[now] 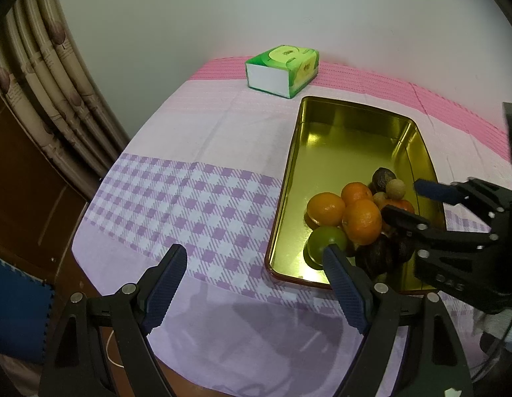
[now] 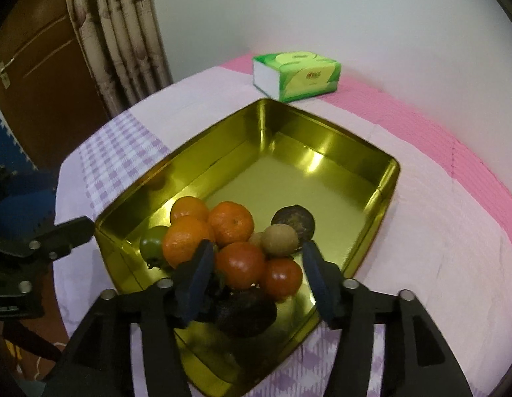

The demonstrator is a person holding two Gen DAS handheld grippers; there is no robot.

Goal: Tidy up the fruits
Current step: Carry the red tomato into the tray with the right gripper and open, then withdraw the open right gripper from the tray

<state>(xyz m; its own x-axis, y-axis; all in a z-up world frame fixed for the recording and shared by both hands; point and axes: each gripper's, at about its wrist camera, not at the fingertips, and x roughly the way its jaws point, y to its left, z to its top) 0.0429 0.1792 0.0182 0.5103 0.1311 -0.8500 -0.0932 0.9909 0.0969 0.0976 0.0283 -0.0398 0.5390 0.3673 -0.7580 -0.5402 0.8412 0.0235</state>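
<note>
While the fruit sits heaped at the near end of the gold tin, the right tongs hang spread just over the pile, the two red tomatoes showing between the pads with nothing pinched; I read that as a piece just let go. Heaped there too are three oranges, a green tomato, a pale round fruit and a dark one behind it. The far half of the tin lies bare, so there looks to be room to spread things out. Over on the checked cloth of the surface, the left tongs wait spread and empty beside the tin, likely kept clear of the right's work. A green tissue pack stands well back. Hard to call: the dark lump at the tin's near corner, half under the right tongs, I can't name, and anything beneath the pile is hidden.
</note>
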